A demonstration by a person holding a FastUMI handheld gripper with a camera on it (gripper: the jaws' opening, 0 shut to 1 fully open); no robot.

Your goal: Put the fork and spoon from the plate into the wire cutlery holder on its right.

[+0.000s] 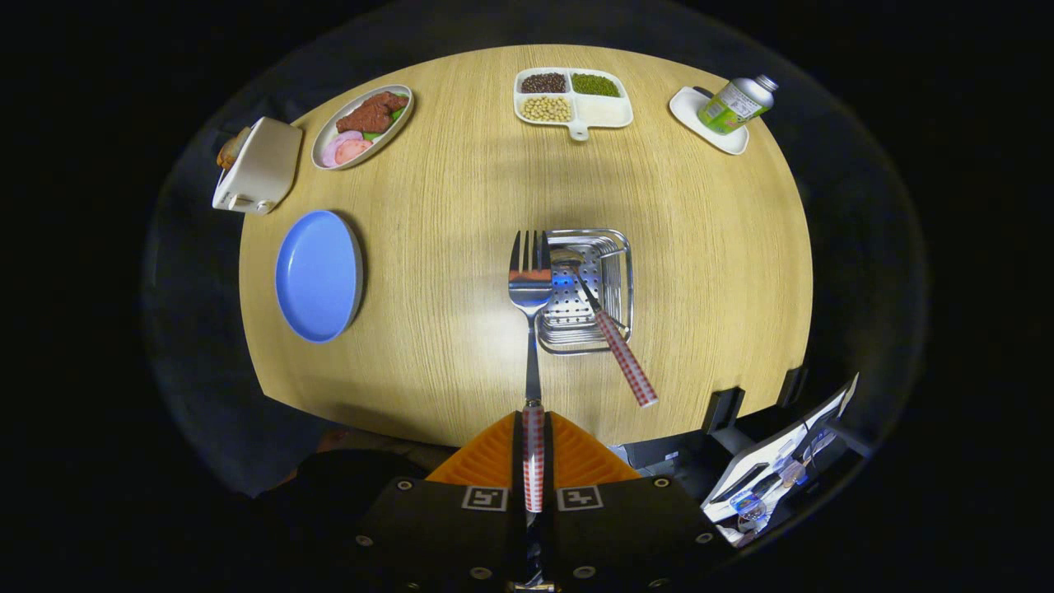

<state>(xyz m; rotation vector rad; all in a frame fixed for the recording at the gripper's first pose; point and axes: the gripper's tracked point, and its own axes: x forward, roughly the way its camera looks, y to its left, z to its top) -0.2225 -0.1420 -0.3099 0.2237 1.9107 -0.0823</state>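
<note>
Your gripper is clamped on the fork, tines up beside the wire cutlery holder.

Both orange fingers press the fork's checked handle, and its head hangs just off the holder's left rim. The spoon already stands in the holder, its handle leaning out over the near rim. The blue plate lies bare by the wooden table's left edge. Along the far edge you have a toaster, an oval dish of meat, a divided tray of beans and a can on a small white tray. Dark booth surrounds the table.
</note>
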